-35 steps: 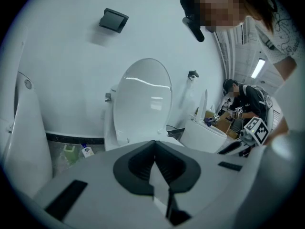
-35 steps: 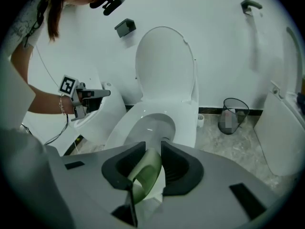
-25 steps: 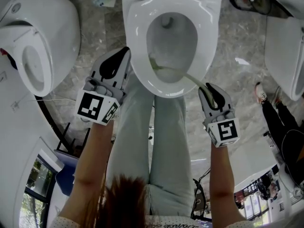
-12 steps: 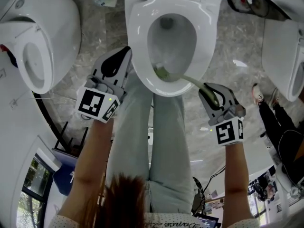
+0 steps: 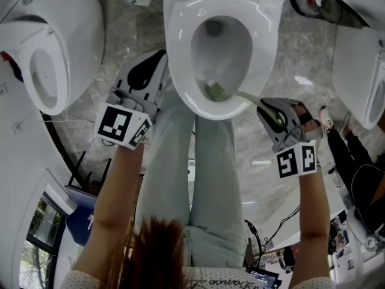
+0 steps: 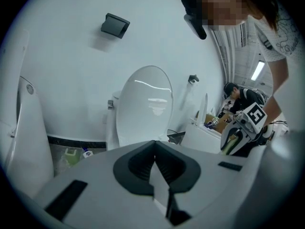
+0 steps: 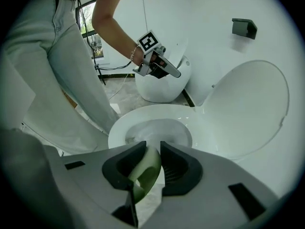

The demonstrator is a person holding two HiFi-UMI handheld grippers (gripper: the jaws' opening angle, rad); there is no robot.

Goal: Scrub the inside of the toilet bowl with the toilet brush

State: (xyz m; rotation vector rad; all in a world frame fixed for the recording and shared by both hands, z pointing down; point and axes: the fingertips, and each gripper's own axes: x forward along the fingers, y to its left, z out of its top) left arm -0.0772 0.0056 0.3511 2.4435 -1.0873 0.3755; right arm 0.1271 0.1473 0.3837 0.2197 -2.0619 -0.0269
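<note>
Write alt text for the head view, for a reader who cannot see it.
Looking steeply down, the right claw grips a green toilet brush whose head rests low on the near inside wall of an open white toilet bowl. The left claw holds nothing and hangs beside the bowl's left rim.

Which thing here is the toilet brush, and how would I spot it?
Find the middle toilet, lid raised. Slanting into its bowl from the right gripper is the toilet brush: a thin, pale green stick among white porcelain.
</note>
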